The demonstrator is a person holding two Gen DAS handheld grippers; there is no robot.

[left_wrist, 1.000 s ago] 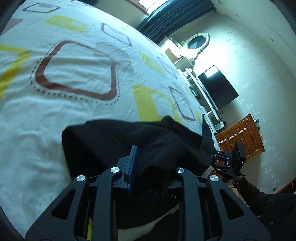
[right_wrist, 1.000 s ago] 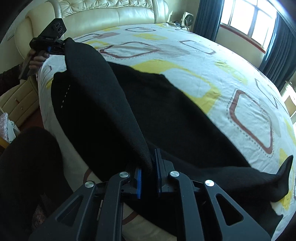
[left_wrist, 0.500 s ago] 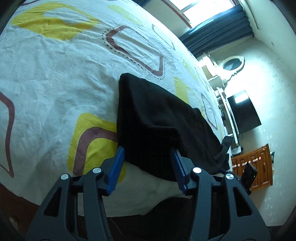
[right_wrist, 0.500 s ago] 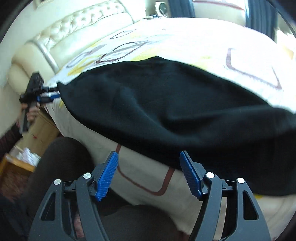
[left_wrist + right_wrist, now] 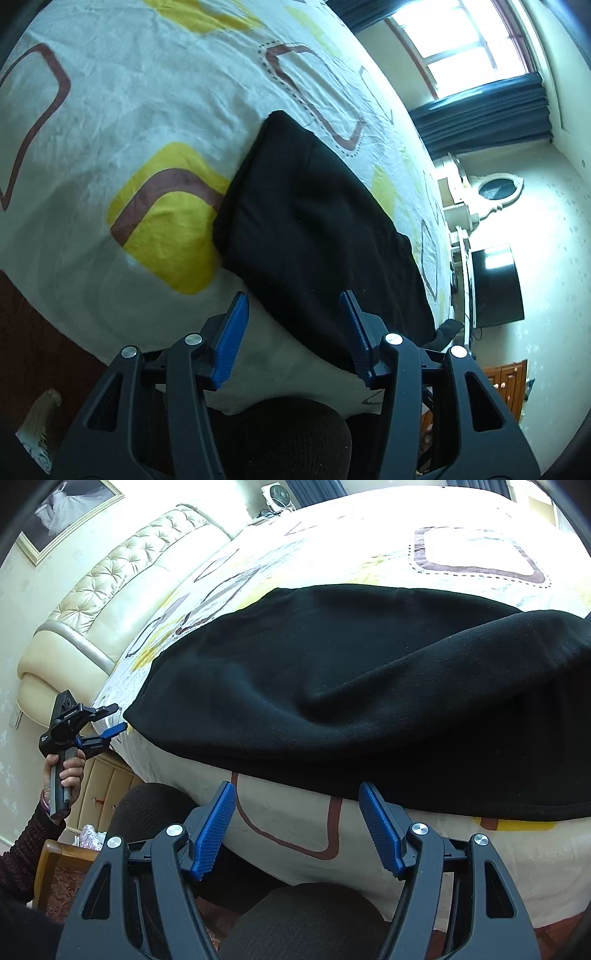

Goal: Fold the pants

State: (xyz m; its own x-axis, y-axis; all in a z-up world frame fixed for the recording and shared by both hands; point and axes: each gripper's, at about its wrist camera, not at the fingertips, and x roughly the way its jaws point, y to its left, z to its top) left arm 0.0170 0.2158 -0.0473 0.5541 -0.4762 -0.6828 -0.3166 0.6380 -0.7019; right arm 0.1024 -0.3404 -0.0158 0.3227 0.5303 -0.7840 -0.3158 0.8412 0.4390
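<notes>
The black pants (image 5: 317, 221) lie folded lengthwise along the near edge of the bed, also in the right wrist view (image 5: 369, 686). My left gripper (image 5: 295, 332) is open and empty, just off the near end of the pants at the bed's edge. It also shows in the right wrist view (image 5: 110, 720), held in a hand at the pants' left end. My right gripper (image 5: 299, 827) is open and empty, just below the pants' near hem, over the mattress side.
The bed sheet (image 5: 147, 110) is white with yellow and brown shapes. A cream tufted headboard (image 5: 122, 576) stands at the left. A wooden nightstand (image 5: 99, 786) is below the left gripper. A TV (image 5: 498, 284) and wooden cabinet (image 5: 506, 384) stand past the bed's far end. The person's dark-clad knees (image 5: 306, 923) are close below.
One second ago both grippers were shut on the lifted pants. They laid the fabric down, opened, and have backed away from the bed's edge.
</notes>
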